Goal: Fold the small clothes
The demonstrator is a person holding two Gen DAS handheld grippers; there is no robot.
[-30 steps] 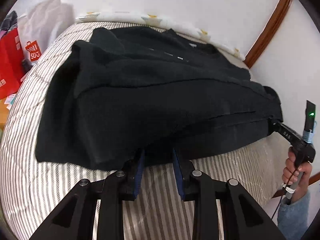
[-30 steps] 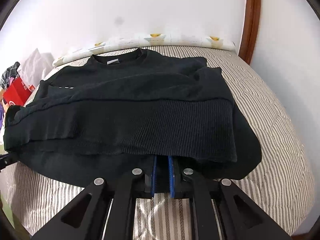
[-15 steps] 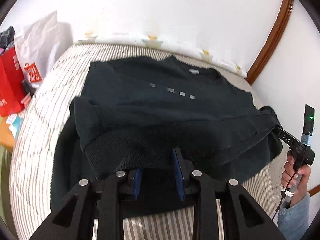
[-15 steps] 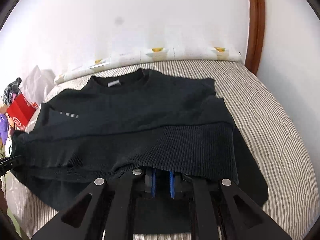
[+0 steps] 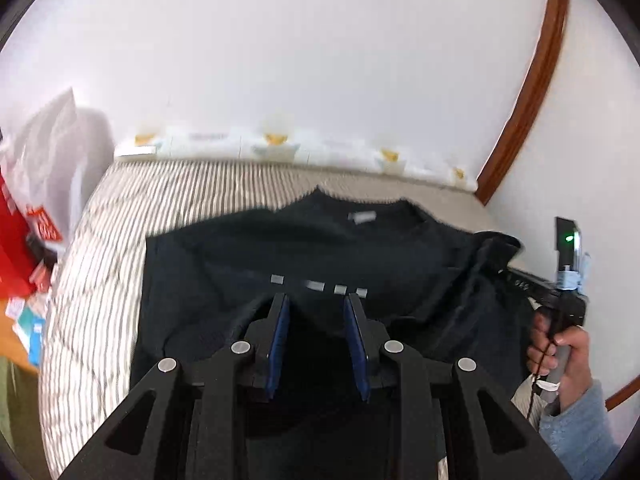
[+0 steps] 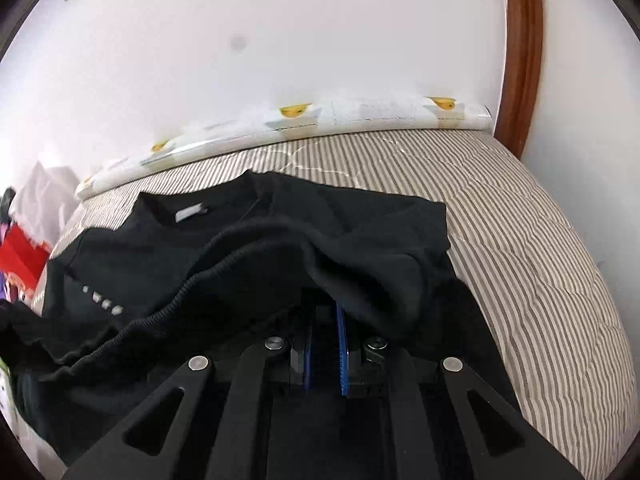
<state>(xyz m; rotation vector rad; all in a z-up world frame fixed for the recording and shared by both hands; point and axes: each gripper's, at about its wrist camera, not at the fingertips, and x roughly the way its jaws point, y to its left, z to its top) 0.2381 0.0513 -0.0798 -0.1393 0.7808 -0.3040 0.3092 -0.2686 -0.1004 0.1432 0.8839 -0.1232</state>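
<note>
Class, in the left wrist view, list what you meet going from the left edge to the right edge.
Red shopping bag → striped bedcover → black sweater → right gripper → person's hand.

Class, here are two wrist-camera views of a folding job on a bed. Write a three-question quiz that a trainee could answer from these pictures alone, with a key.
1. Multiple choice: the black sweater lies on a bed cover that is A) striped, B) floral, C) plain red.
2. True or false: the sweater's neck label is at the end nearest the wall.
3. Fill in: the pads of the left gripper are coloured ____.

Key: 1 A; 2 true; 3 blue.
</note>
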